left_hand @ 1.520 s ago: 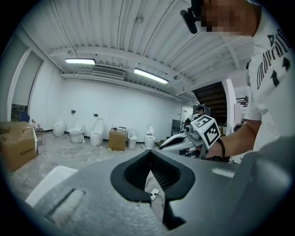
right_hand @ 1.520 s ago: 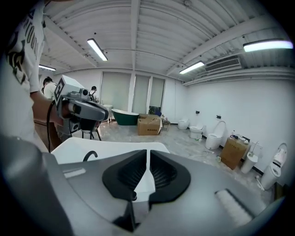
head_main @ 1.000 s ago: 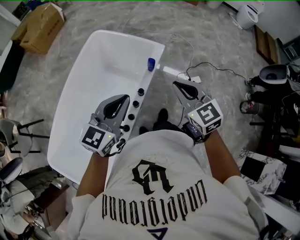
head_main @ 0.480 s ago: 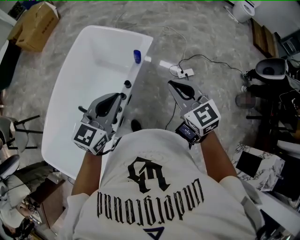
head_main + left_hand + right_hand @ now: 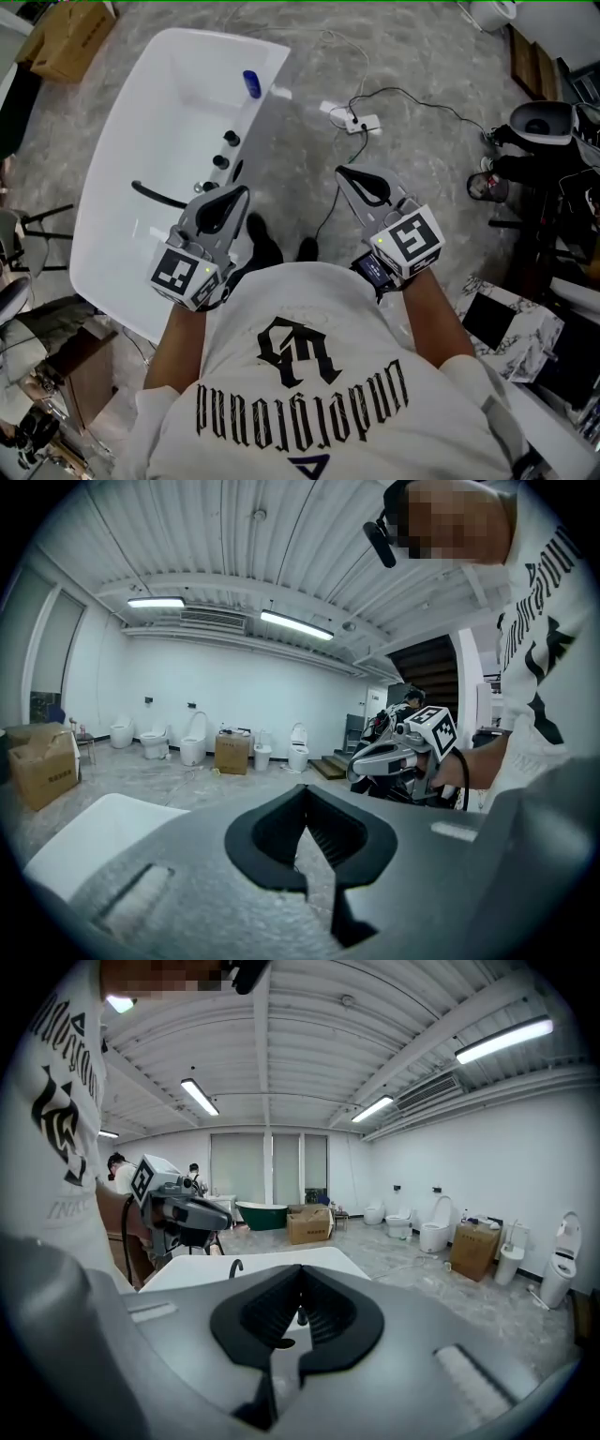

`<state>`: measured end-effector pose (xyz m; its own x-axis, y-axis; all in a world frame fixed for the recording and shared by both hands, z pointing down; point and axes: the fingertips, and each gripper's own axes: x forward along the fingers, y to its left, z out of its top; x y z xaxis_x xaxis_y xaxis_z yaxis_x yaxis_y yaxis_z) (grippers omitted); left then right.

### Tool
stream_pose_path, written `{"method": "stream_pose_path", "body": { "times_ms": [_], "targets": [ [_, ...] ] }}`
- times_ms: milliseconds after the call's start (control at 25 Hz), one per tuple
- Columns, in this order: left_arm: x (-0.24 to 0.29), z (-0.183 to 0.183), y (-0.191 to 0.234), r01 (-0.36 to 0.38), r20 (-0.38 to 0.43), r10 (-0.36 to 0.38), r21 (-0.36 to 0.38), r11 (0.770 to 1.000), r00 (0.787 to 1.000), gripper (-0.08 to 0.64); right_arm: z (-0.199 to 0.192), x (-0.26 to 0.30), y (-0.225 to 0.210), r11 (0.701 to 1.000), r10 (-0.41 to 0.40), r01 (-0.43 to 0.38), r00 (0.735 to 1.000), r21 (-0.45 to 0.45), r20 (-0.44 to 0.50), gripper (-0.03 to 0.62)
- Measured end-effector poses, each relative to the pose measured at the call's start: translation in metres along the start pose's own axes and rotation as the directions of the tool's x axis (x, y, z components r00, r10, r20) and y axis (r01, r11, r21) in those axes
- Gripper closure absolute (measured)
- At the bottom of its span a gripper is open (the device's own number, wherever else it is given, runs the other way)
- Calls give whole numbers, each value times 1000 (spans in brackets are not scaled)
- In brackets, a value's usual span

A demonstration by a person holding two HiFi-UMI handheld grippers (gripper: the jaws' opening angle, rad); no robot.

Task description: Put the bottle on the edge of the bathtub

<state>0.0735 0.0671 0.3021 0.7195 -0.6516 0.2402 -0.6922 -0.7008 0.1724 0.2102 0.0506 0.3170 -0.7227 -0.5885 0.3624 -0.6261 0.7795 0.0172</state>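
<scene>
A small blue bottle (image 5: 251, 83) stands on the rim of the white bathtub (image 5: 112, 187), at its far right corner. Both grippers are held at waist height, well short of the bottle. My left gripper (image 5: 241, 191) hovers over the tub's right rim, jaws shut and empty (image 5: 307, 789). My right gripper (image 5: 341, 173) is over the floor to the right of the tub, also shut with nothing in it (image 5: 302, 1267). The right gripper view shows the tub's white rim (image 5: 253, 1265) ahead of the jaws.
Black knobs (image 5: 230, 139) and a black spout (image 5: 155, 196) sit on the tub's right rim. A power strip with cables (image 5: 357, 121) lies on the floor ahead. A cardboard box (image 5: 70, 33) is at far left, dark equipment (image 5: 539, 136) at right, toilets (image 5: 192, 747) along the wall.
The tub and bottle have slid up and left in the head view as the person shifted back. Both grippers stayed shut and kept the same pose before the body.
</scene>
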Motion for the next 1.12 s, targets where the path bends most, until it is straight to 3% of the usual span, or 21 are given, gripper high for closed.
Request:
{"method": "stream_pose_path", "body": {
  "times_ms": [440, 720, 1120],
  "targets": [
    [-23, -32, -36, -64, -65, 64, 1, 998, 996, 552, -37, -22, 38, 994, 107, -107, 994, 21, -4, 591],
    [-47, -33, -46, -35, -56, 36, 27, 999, 998, 552, -28, -24, 67, 996, 87, -87, 996, 10, -3, 591],
    [-130, -48, -27, 0, -20, 1, 14, 1000, 1000, 552, -9, -10, 150, 999, 44, -45, 999, -16, -9, 591]
  ]
}}
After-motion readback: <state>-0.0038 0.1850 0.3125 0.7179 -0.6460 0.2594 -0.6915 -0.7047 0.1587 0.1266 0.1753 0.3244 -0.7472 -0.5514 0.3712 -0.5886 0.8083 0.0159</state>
